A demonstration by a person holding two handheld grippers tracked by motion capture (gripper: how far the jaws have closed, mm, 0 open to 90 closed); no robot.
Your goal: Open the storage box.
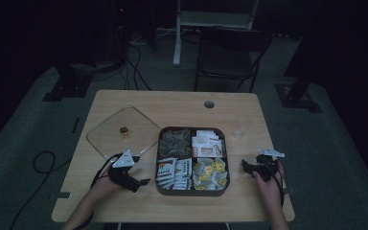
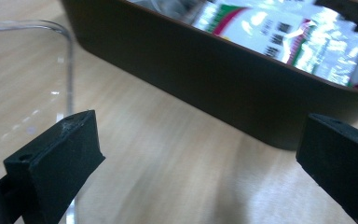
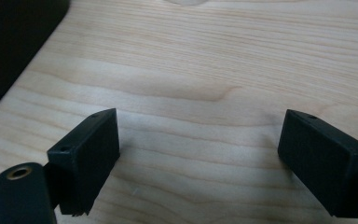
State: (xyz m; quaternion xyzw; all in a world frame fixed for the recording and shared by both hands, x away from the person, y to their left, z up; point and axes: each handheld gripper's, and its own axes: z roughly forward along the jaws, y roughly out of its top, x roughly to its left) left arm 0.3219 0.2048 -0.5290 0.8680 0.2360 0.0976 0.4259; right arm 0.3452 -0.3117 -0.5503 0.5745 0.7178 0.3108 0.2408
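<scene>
A dark brown tray (image 1: 190, 191) with four compartments sits at the table's front middle, holding packets and tea bags. Its clear square lid (image 1: 110, 129) with a small gold knob lies flat to its left. My left gripper (image 1: 141, 183) rests low on the table just left of the tray, open and empty; in the left gripper view the tray's wall (image 2: 205, 88) and foil packets (image 2: 279, 37) lie ahead between the jaws, with the lid's edge (image 2: 67, 60) at the left. My right gripper (image 1: 246, 165) sits right of the tray, open over bare wood (image 3: 200, 93).
A clear plastic cup (image 1: 242, 126) stands behind the right gripper, near the tray's far right corner. A round cable hole (image 1: 209, 104) is at the table's back. A folding chair (image 1: 230, 52) and cables are on the floor beyond.
</scene>
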